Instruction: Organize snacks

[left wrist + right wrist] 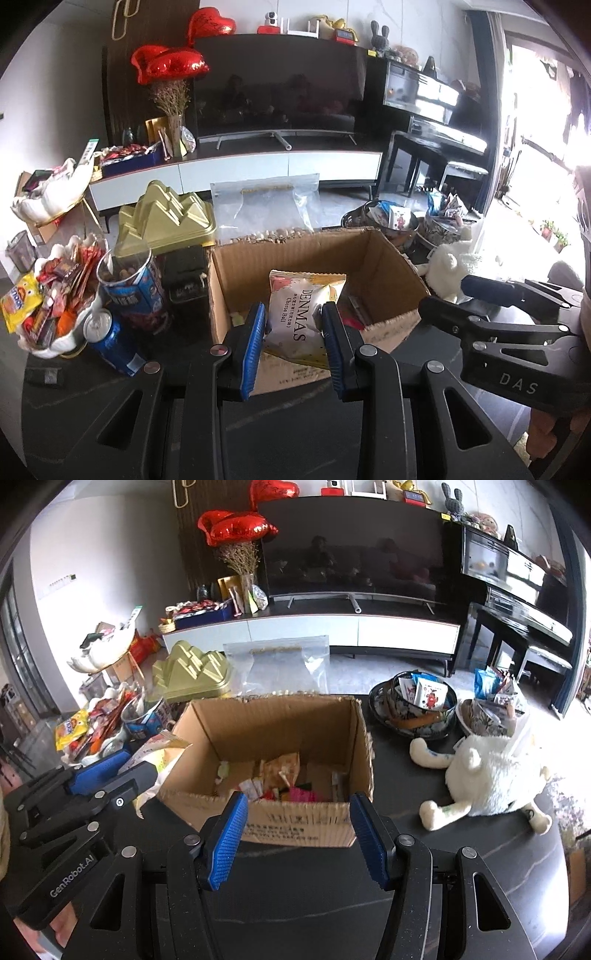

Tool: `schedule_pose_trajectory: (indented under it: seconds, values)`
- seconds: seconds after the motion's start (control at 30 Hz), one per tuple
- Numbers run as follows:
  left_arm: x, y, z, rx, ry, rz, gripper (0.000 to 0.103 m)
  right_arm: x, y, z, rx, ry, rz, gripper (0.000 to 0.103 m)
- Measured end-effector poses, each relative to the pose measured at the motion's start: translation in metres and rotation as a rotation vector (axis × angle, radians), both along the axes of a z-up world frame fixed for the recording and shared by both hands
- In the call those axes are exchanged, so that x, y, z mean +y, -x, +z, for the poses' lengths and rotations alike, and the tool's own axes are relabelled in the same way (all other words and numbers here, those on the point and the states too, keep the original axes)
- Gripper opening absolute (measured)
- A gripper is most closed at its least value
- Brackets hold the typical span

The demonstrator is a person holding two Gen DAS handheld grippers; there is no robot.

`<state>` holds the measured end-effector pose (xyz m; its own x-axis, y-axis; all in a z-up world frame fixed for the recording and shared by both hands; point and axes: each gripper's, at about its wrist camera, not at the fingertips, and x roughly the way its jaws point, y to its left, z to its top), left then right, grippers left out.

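Note:
An open cardboard box (384, 258) stands on the dark table, with several snack packets (280, 782) on its floor. My left gripper (293, 325) is shut on a white DENMAS cheese-ball bag (295, 314) and holds it over the box's near left edge. In the right wrist view that bag (159, 757) and left gripper (114, 771) show at the box's left corner. My right gripper (297, 830) is open and empty, in front of the box's near wall (295, 821).
A white dish of mixed snacks (48, 295), a blue can (110, 343), a snack tube (133, 288) and a gold tin (166, 221) stand left. Patterned bowls of packets (421, 701) and a white plush toy (487, 775) sit right. A clear zip bag (280, 664) stands behind the box.

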<state>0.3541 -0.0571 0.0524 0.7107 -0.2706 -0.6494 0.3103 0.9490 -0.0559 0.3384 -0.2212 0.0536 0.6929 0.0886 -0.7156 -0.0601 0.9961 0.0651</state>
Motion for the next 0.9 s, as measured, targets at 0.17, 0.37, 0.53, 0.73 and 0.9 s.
schedule_pose_trajectory:
  seconds: [0.17, 0.37, 0.53, 0.73, 0.9]
  values:
    - [-0.005, -0.029, -0.006, 0.034, -0.027, 0.019, 0.032, -0.005, -0.021, -0.004, 0.037, 0.003, -0.029, 0.065]
    - [-0.004, -0.040, -0.012, 0.045, -0.090, 0.090, 0.052, -0.007, -0.035, -0.010, 0.074, 0.004, -0.042, 0.067]
    - [-0.001, -0.020, -0.010, 0.027, -0.164, 0.127, 0.061, -0.008, -0.030, -0.013, 0.075, -0.008, -0.042, 0.071]
    - [0.009, 0.011, -0.001, 0.019, -0.129, 0.133, 0.065, -0.006, -0.009, -0.006, 0.044, -0.011, -0.040, 0.071]
    - [0.017, 0.040, 0.009, -0.009, -0.090, 0.139, 0.070, -0.002, 0.024, 0.006, -0.029, 0.016, -0.046, 0.078]
